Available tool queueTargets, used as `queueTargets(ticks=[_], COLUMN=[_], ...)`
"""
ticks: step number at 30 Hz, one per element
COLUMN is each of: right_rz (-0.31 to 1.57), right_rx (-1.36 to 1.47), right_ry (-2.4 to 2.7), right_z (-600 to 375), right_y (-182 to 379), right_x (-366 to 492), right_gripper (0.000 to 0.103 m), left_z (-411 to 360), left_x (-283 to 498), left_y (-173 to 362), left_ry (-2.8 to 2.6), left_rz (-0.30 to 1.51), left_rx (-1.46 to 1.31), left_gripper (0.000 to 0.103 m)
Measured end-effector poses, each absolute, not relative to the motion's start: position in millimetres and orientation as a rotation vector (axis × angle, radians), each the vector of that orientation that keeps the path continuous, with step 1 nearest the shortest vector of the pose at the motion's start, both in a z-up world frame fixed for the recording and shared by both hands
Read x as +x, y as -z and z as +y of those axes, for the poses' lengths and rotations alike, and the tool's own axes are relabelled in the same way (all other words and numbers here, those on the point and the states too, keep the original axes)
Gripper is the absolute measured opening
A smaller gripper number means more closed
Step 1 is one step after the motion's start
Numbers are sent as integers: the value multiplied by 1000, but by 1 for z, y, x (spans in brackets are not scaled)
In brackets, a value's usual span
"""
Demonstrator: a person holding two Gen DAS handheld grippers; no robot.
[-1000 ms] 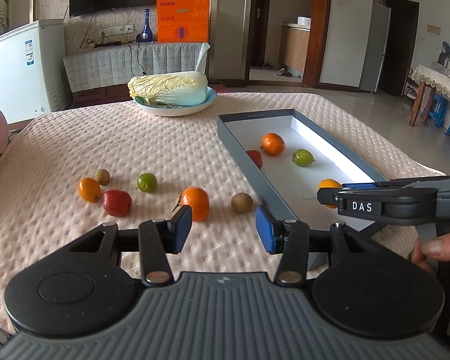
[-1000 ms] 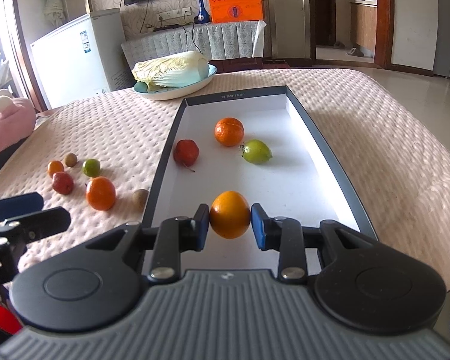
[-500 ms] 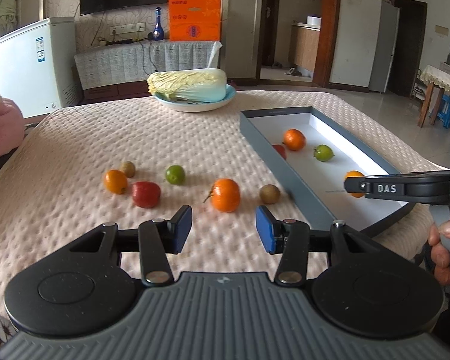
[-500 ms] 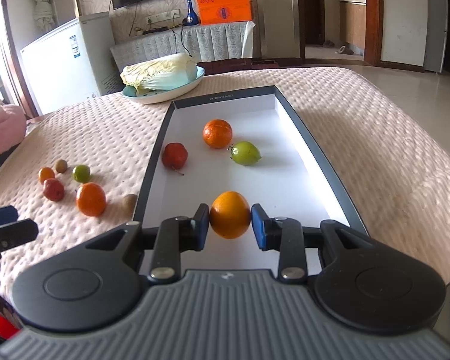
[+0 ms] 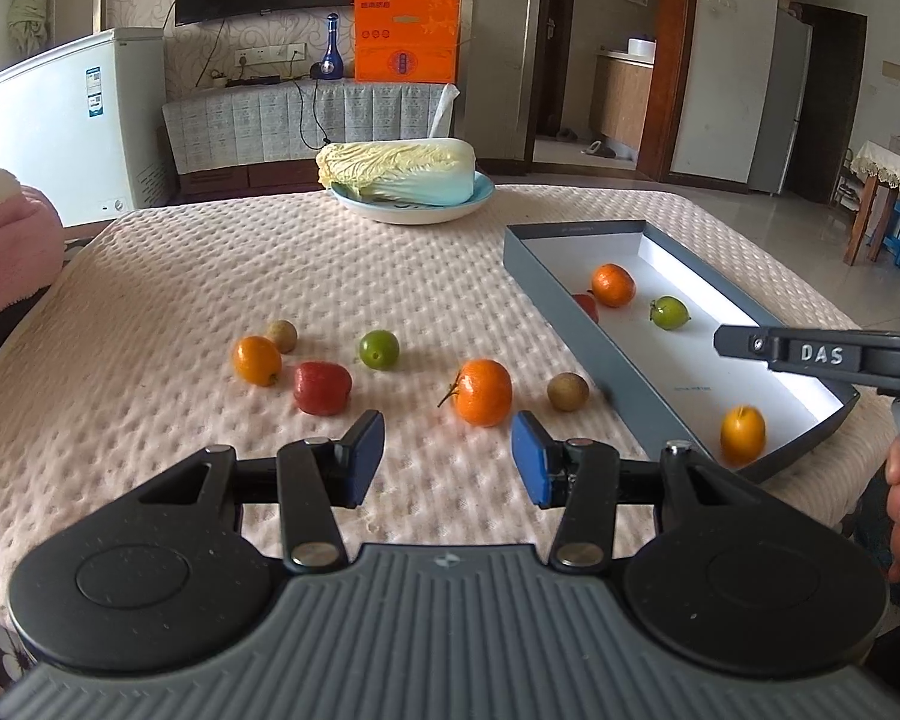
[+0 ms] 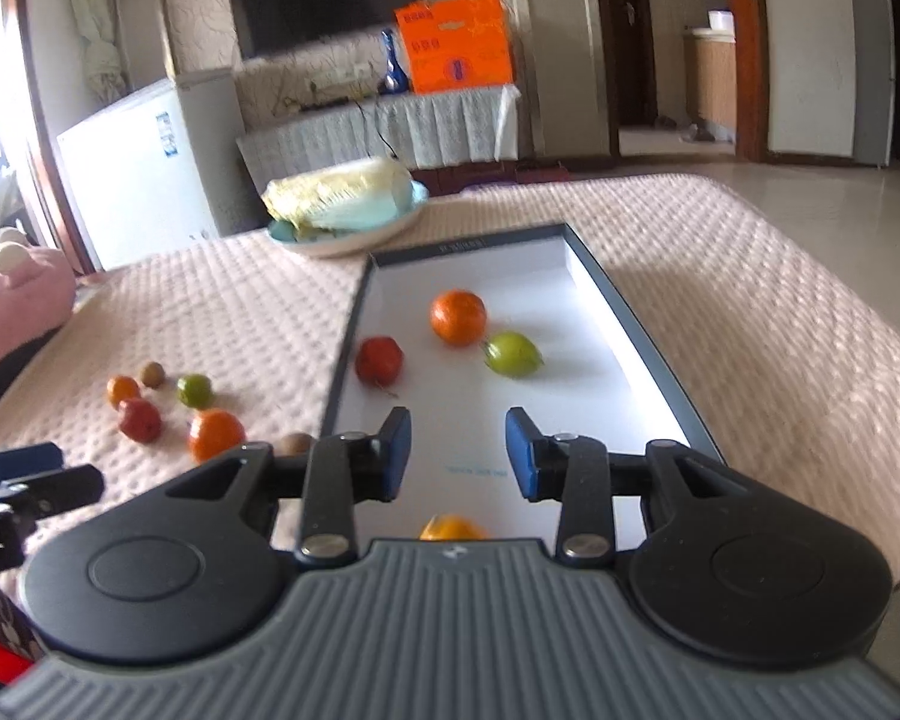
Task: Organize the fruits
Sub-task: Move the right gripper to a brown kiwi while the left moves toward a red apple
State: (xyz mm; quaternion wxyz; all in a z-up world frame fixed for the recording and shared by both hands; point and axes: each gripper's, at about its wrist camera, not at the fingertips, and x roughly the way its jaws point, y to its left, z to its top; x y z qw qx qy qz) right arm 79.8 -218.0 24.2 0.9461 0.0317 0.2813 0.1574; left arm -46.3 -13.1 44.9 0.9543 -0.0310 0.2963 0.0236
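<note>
A grey box with a white floor (image 5: 576, 324) (image 6: 648, 354) lies on the right of the table. In it are a tangerine (image 6: 458, 317), a green fruit (image 6: 513, 354), a red fruit (image 6: 378, 360) and a small orange (image 5: 743, 434) (image 6: 453, 528) at the near end. My right gripper (image 6: 457, 452) is open and empty above the box, with the small orange below it. My left gripper (image 5: 447, 458) is open and empty, just short of a tangerine with a stem (image 5: 483, 392). Also on the cloth are a brown fruit (image 5: 567, 392), a green fruit (image 5: 378, 349), a red fruit (image 5: 322, 387), a small orange (image 5: 257, 360) and another brown fruit (image 5: 282, 336).
A plate with a napa cabbage (image 5: 405, 177) stands at the table's far side. A pink plush thing (image 5: 6, 240) lies at the left edge. The right gripper's body (image 5: 834, 354) reaches over the box's near right corner. A white freezer (image 5: 72, 120) stands behind.
My right gripper has opened and let go of the small orange, which now lies in the box's near end. The gripper has risen. My left gripper has drawn back from the loose fruit.
</note>
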Motion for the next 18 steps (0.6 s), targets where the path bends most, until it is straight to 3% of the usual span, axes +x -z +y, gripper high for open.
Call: queueTargets(ticks=[6, 18], right_rz=[485, 551], right_rx=[20, -55], right_ry=[-448, -526], right_z=[-195, -138], right_y=[-34, -20], right_x=[62, 50], right_gripper=[37, 37], left_z=[-3, 12], left_x=[-45, -47], left_y=[-44, -47], left_ry=[-66, -80], left_rz=[607, 601], left_rx=[-80, -111], left_gripper=[53, 53])
